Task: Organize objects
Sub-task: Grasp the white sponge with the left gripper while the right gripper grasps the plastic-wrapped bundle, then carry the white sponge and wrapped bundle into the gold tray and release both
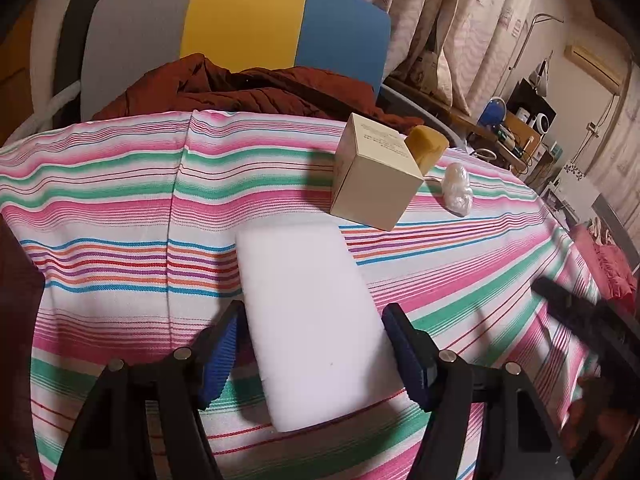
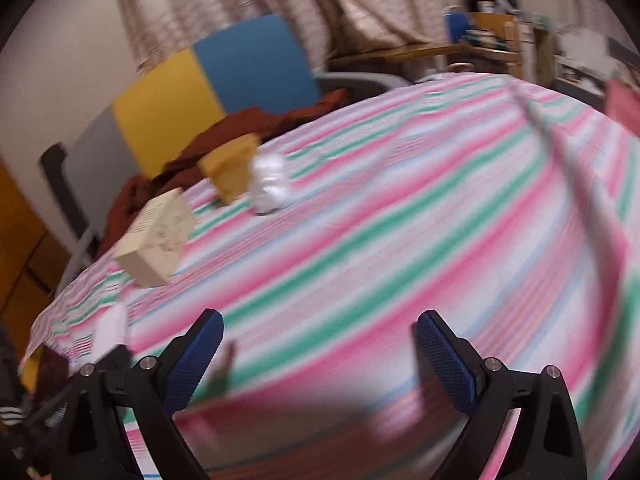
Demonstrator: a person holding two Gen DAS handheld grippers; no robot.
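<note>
Low in the left wrist frame, the left gripper (image 1: 316, 354) has its blue-padded fingers (image 1: 218, 354) set either side of a white foam block (image 1: 310, 320) that lies flat on the striped cloth (image 1: 112, 216) covering the bench. The fingers stand wide, close beside the block's long edges; whether the pads actually press on it cannot be told, though the right pad looks to be at its edge. Up and right of the block, near the frame's centre right, a cream box (image 1: 374, 178) stands on the cloth, with a yellow sponge (image 1: 426, 146) just behind its upper right corner and a crumpled clear wrapper (image 1: 458, 188) to the right of both, apart from the box. Behind the bench, across the upper middle, a dark red jacket (image 1: 248, 92) is heaped on a chair with a grey, yellow and blue back (image 1: 244, 20). At the right edge the other tool shows as a dark shape (image 1: 588, 320). From the right wrist, a blurred frame, the right gripper (image 2: 320, 354) hangs over bare cloth with its fingers (image 2: 196, 360) spread and nothing between them. There the box (image 2: 156, 240) sits at centre left, the sponge (image 2: 232, 168) and wrapper (image 2: 270, 184) above it, and the block (image 2: 110, 328) at the lower left edge.
</note>
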